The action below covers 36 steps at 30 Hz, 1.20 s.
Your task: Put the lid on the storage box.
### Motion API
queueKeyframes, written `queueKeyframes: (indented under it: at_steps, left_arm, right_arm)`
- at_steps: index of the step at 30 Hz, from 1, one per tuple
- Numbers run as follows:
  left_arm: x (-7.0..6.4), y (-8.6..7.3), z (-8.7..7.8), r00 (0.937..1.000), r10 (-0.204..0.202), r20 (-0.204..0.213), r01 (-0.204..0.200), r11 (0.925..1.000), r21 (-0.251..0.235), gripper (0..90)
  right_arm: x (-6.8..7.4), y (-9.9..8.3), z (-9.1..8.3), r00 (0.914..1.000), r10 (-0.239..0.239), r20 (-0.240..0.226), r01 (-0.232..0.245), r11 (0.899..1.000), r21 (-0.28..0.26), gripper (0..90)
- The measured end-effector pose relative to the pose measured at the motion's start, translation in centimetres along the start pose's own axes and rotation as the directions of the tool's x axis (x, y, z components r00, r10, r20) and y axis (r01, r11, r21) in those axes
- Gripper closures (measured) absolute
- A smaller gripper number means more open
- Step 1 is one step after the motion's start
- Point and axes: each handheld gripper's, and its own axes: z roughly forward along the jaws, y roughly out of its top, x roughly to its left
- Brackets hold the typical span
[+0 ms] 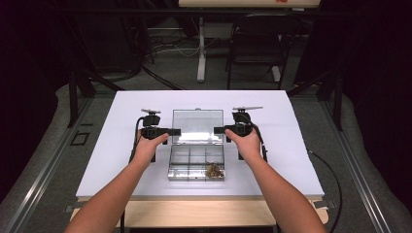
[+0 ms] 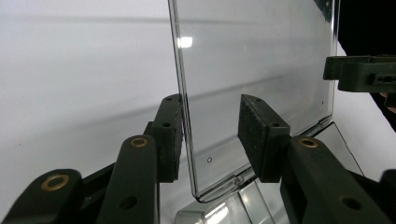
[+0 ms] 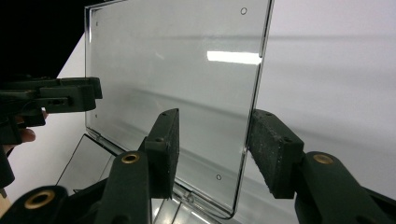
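Observation:
A clear plastic compartment box (image 1: 189, 165) lies on the white table, its lid (image 1: 197, 125) standing upright at the back. Small brown pieces (image 1: 213, 170) fill its front right compartment. My left gripper (image 1: 177, 131) is at the lid's left edge and my right gripper (image 1: 216, 129) at its right edge. In the left gripper view the gripper (image 2: 212, 130) is open, jaws straddling the lid (image 2: 252, 60), with one pad (image 2: 170, 135) close against the edge. In the right gripper view the gripper (image 3: 217, 149) is open around the lid (image 3: 177, 70); neither pad presses it.
The white table (image 1: 121, 160) has bare room on both sides of the box and a wooden strip (image 1: 204, 213) along its front. Behind the table stand a dark chair (image 1: 257, 43) and a white post (image 1: 201, 48). Cables trail from both grippers.

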Motion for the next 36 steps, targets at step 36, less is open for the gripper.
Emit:
queueKeyframes:
  at_steps: [36]
  left_arm:
    - [-1.5, -0.9, -2.0, 0.996, 0.089, 0.011, -0.088, 0.9951, -0.045, 63.5]
  right_arm:
    - [2.2, -0.1, -2.2, 0.989, -0.147, 0.012, 0.147, 0.989, 0.033, 56.0]
